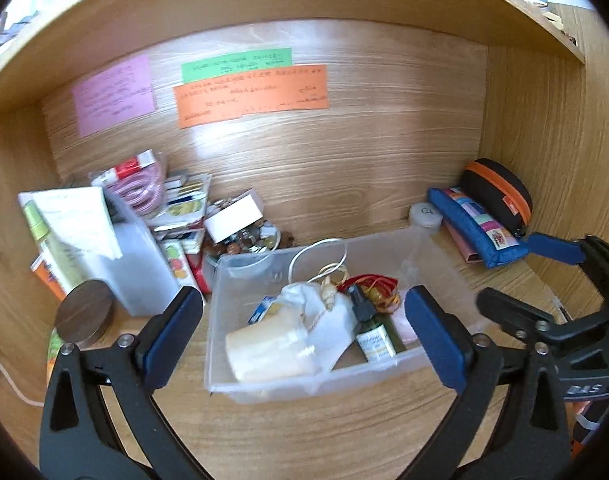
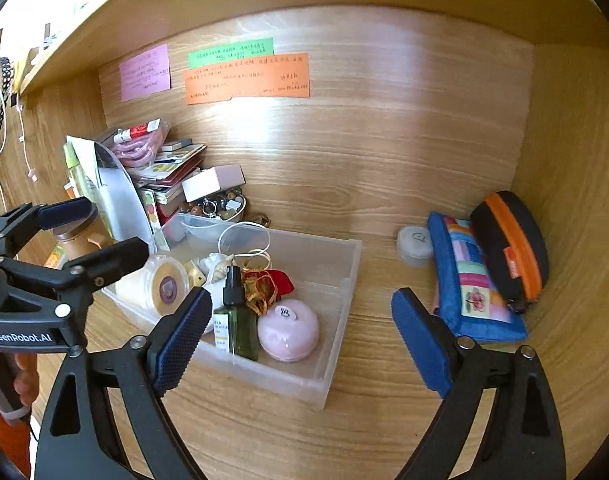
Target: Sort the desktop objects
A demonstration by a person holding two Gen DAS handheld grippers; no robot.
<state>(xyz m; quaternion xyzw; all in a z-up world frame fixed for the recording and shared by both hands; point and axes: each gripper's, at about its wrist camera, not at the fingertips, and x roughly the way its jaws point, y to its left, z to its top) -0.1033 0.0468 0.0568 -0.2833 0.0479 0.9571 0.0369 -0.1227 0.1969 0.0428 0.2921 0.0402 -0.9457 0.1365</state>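
Left wrist view: your left gripper (image 1: 304, 332) is spread wide and empty, hanging over the clear bin (image 1: 264, 388) on the desk (image 1: 344, 440). Your right gripper (image 2: 300, 332) is wide and empty too, beside the bin's right wall. The bin already holds a bottle (image 2: 234, 320), a pink case (image 2: 288, 330) and a tub (image 1: 268, 354). I'd pick one loose item next, perhaps the blue pouch (image 2: 472, 292) in the right corner. Come in low: shelf above, side walls close, open desk only between bin and pouch.
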